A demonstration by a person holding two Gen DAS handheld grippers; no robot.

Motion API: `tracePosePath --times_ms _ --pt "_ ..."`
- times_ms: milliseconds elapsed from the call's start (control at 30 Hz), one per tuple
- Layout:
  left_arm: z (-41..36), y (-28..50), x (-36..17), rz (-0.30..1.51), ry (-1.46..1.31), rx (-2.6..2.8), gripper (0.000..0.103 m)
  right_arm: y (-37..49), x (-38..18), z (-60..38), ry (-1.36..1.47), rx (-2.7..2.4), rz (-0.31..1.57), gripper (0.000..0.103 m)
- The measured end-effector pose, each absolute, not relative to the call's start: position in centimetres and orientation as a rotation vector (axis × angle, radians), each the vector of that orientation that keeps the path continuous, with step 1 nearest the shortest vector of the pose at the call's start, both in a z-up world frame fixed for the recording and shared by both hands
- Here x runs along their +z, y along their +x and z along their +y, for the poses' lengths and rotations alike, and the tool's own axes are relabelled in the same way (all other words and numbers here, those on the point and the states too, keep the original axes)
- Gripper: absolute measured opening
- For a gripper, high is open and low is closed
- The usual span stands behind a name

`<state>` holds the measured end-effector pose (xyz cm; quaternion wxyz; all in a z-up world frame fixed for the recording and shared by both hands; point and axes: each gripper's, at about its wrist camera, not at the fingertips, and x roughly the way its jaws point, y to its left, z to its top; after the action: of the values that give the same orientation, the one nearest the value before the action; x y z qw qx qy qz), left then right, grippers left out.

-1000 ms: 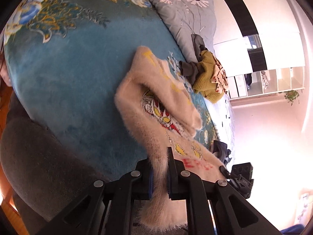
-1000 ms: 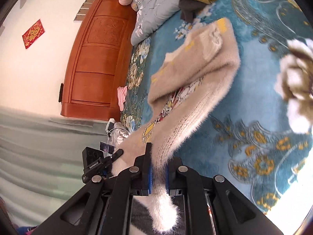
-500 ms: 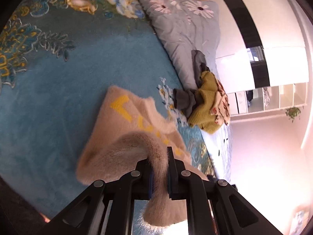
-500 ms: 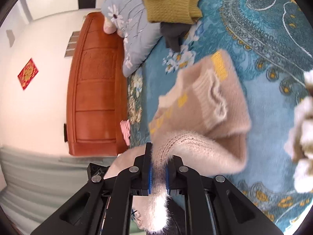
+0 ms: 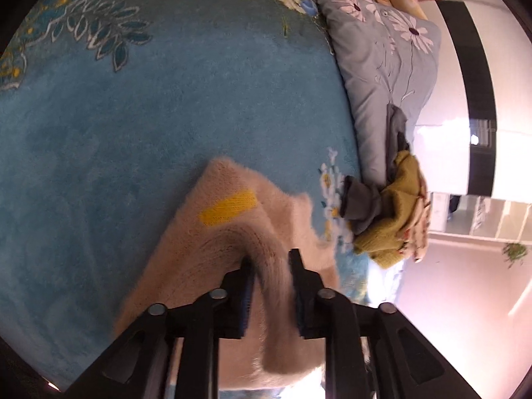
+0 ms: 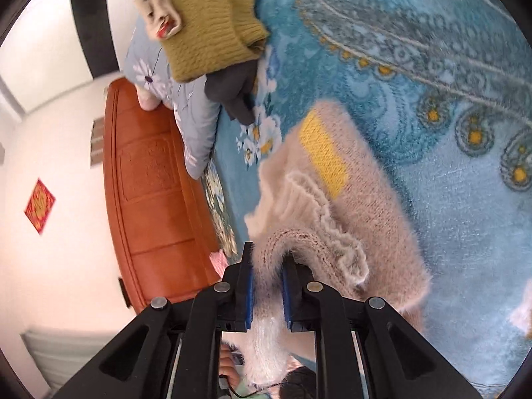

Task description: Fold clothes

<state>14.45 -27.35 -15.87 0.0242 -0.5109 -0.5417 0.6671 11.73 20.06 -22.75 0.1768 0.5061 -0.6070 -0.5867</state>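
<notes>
A fuzzy beige sweater with yellow patches lies folded over itself on the blue floral bedspread. My left gripper holds a fold of its edge between the jaws, low over the garment. My right gripper is shut on the other part of the same edge of the sweater, whose ribbed collar shows beside the fingers. Both grips sit just above the folded body.
A pile of clothes, an olive knit on a dark grey garment, lies against a grey floral pillow. In the right wrist view the olive knit is at the top, with an orange wooden headboard to the left.
Both grippers carried the sweater's held edge forward and down over its body, so the hanging garment now lies doubled on the bedspread. The clothes pile looms closer.
</notes>
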Motion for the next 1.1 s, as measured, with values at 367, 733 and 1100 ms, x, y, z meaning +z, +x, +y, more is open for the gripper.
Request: tracePosePath --times_ms 367,733,1100 --pt "-29.2 15.6 -12.7 -1.753 -1.373 2.048 0.06 10.6 -20.0 21.6 1.359 -1.778 -1.64 0.037" --pt "-27.9 18.6 -16.6 -1.247 -1.761 2.321 0.061 13.9 -19.9 23.3 1.526 -2.081 -1.263 0.058" --pt "-26.0 16.4 -17.9 -1.13 -1.714 2.229 0.074 13.4 -22.6 19.7 1.532 -2.048 -1.153 0.072"
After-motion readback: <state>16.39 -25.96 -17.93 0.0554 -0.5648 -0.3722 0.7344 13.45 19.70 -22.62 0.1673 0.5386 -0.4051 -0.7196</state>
